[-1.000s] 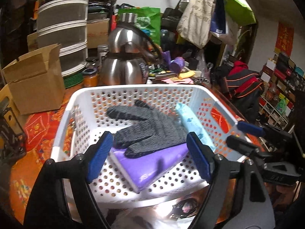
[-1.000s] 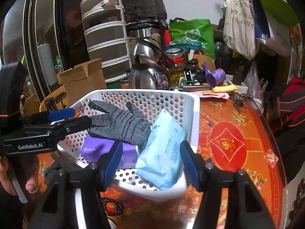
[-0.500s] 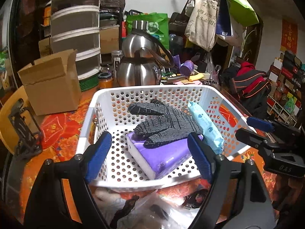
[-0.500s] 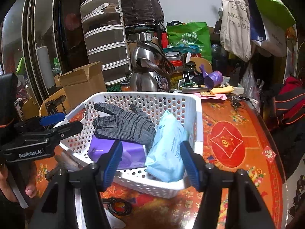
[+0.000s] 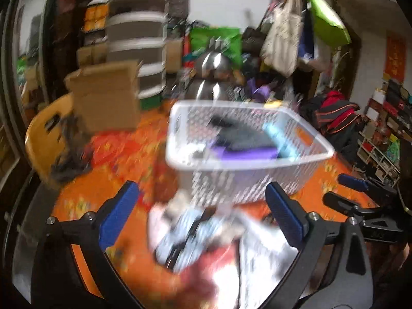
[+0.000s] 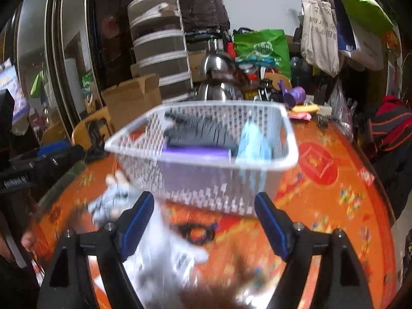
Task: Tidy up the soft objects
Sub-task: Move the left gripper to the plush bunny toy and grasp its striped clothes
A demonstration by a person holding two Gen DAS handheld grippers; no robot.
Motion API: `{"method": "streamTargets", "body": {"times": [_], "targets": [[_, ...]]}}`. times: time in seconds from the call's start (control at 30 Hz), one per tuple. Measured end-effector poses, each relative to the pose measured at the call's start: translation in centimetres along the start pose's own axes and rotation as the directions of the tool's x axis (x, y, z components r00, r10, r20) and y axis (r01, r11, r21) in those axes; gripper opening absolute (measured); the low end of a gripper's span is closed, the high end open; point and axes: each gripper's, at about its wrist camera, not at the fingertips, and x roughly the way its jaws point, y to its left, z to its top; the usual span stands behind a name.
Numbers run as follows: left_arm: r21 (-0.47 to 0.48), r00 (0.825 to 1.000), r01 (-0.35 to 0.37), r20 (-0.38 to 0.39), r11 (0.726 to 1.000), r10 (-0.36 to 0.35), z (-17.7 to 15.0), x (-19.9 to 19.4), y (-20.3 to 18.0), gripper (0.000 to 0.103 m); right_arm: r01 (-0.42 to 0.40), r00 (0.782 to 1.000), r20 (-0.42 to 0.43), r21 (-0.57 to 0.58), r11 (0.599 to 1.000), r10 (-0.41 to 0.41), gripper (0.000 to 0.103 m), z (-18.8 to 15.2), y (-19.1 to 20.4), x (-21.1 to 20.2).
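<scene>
One white basket (image 6: 288, 163) w/ 1 grey glove (image 6: 203, 131), 1 purple pack (image 6: 195, 152), 1 blue pack (image 6: 253, 144). Your left gripper (image 5: 202, 212) & right gripper (image 6: 204, 225): fingers just opened wide, nothing gripped.

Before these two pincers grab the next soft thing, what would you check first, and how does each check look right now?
1. Left gripper open, empty: ok.
2. Right gripper open, empty: ok.
3. Basket upright on the table: ok.
4. Glove, purple pack and blue pack inside basket: ok.
5. Pale pile in front of the basket, within reach: ok.
6. What the pile holds: cannot tell, too blurred.
</scene>
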Motion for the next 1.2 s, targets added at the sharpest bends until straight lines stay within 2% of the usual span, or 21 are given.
{"method": "streamTargets", "body": {"times": [0.07,0.13,0.23,0.33,0.4,0.47,0.53,0.63,0.67,0.77,0.87,1.07,1.2], "targets": [[-0.029,0.999,-0.029,-0.041,0.999,0.028,-2.2,-0.5,1.2,0.098,-0.006,1.0,-0.025,0.017,1.0,0.006,0.08,-1.9,0.3,0.3],[-0.051,0.997,-0.034,-0.07,0.998,0.031,-4.5,-0.7,2.1,0.098,-0.044,0.997,-0.055,0.045,0.998,0.046,0.08,-3.7,0.6,0.5],[-0.076,0.994,-0.063,-0.094,0.995,0.056,-7.5,-0.9,3.2,0.098,-0.097,0.994,-0.04,0.064,0.993,0.1,0.08,-5.4,1.4,0.2],[-0.106,0.992,-0.076,-0.105,0.991,0.065,-9.0,-0.8,4.6,0.098,-0.117,0.992,-0.047,0.053,0.992,0.12,0.08,-5.9,3.2,0.4],[-0.124,0.991,-0.075,-0.121,0.989,0.06,-9.3,-0.3,5.8,0.098,-0.148,0.987,-0.056,0.042,0.988,0.15,0.078,-5.6,4.7,0.9],[-0.131,0.99,-0.07,-0.129,0.989,0.053,-9.3,0.5,6.9,0.098,-0.141,0.988,-0.057,0.025,0.99,0.143,0.065,-5.3,6.4,1.6],[-0.127,0.989,-0.072,-0.137,0.989,0.055,-8.8,1.6,7.6,0.097,-0.168,0.983,-0.073,0.023,0.986,0.169,0.055,-5.0,7.8,2.7],[-0.133,0.986,-0.056,-0.162,0.99,0.034,-8.1,3.3,8.8,0.085,-0.17,0.978,-0.123,-0.013,0.985,0.168,0.046,-4.8,10.3,4.6],[-0.134,0.985,-0.046,-0.172,0.99,0.023,-8.0,3.8,9.0,0.082,-0.176,0.976,-0.135,-0.016,0.984,0.172,0.045,-4.7,10.9,5.3],[-0.129,0.982,-0.039,-0.188,0.991,0.015,-8.2,4.5,9.4,0.08,-0.169,0.975,-0.153,-0.02,0.985,0.164,0.043,-4.2,12.0,6.8],[-0.136,0.982,-0.003,-0.19,0.991,-0.023,-9.0,4.6,9.7,0.077,-0.147,0.975,-0.17,-0.008,0.989,0.143,0.043,-3.9,12.0,8.0],[-0.103,0.975,0.024,-0.218,0.994,-0.046,-9.9,5.7,9.2,0.06,-0.12,0.975,-0.191,-0.005,0.993,0.116,0.043,-3.2,12.1,9.7],[-0.079,0.971,0.043,-0.232,0.996,-0.06,-10.2,6.4,8.5,0.056,-0.101,0.977,-0.191,-0.032,0.994,0.093,0.043,-2.8,12.7,9.9]]}}
